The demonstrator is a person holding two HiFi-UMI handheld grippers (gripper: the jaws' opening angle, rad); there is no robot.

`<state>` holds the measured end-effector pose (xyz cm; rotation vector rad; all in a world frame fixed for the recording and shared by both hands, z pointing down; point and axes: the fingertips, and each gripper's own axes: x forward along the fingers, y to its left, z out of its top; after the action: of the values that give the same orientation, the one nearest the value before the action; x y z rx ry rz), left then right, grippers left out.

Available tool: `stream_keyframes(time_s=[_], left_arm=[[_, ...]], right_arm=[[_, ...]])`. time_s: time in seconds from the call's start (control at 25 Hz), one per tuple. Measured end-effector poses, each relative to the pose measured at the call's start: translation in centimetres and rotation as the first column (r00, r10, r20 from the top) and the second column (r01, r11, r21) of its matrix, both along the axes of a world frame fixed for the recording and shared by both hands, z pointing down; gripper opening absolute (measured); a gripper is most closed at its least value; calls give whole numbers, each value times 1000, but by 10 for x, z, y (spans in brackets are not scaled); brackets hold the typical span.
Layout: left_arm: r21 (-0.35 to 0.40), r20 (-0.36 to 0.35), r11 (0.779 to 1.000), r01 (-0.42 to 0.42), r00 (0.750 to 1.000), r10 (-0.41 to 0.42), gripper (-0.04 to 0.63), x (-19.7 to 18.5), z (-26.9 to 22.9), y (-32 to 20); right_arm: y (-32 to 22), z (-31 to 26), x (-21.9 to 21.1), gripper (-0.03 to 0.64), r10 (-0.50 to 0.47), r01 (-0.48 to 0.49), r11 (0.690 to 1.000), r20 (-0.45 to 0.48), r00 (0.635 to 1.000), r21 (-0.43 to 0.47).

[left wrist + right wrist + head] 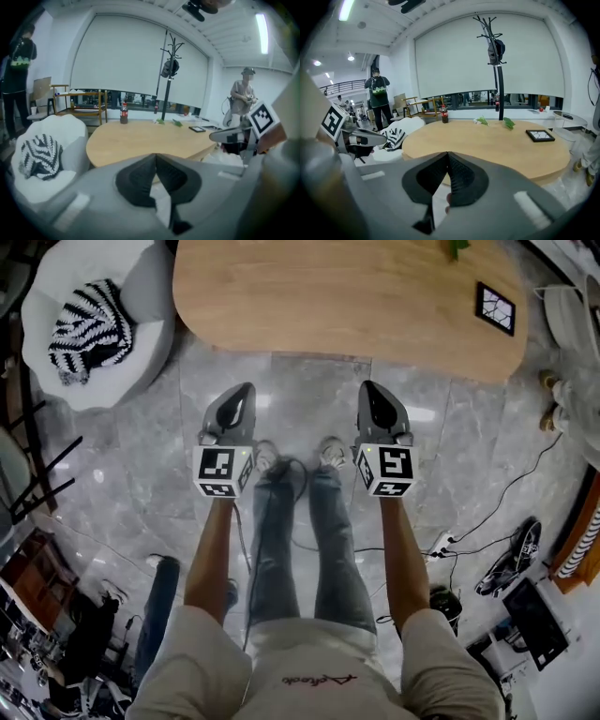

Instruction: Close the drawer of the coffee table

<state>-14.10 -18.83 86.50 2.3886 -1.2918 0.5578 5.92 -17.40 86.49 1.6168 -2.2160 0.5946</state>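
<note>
Overhead, both tongs are pinched fully together with nothing between them: the left tongs (242, 395) (155, 155) and the right tongs (370, 392) (447, 153) are held side by side, well apart from each other, above the grey marble floor (309, 390). Each carries one marker cube (223, 471) (386, 470), two in all, printed with black-and-white square codes rather than words.

Just ahead of both tips lies the oval wooden bench (347, 296) (140, 140) (497, 140), the coffee table of the task; neither pair touches it, and its drawer cannot be made out in any view.

On the bench, far beyond the tips, stands one dark soda bottle (123, 113) (444, 114) with a red label whose print is too small to read. Ahead and to the right of the right tongs lies one black picture frame (495, 307) (540, 135) with a pale line pattern. Two green leaf sprigs (482, 121) (509, 123) lie further ahead, near the bench's far edge, with one black coat stand (499, 61) (166, 70) rising behind it.

Left of the left tongs sits one white beanbag chair (56, 287) holding a black-and-white striped cloth (89, 329).

Red script on the person's shirt hem (319, 679), behind the tongs, is not legible.
</note>
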Motion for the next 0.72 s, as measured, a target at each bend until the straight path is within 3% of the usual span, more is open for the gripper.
stream_keyframes(time_s=[0.52, 0.72], left_arm=[[122, -6, 992, -33, 999, 34, 0, 33, -196, 19], [162, -25, 987, 8, 1000, -4, 0, 30, -266, 37]], right_arm=[[22, -191, 3, 5, -18, 14, 995, 36, 999, 97], [38, -259, 2, 5, -36, 31, 990, 31, 999, 137]])
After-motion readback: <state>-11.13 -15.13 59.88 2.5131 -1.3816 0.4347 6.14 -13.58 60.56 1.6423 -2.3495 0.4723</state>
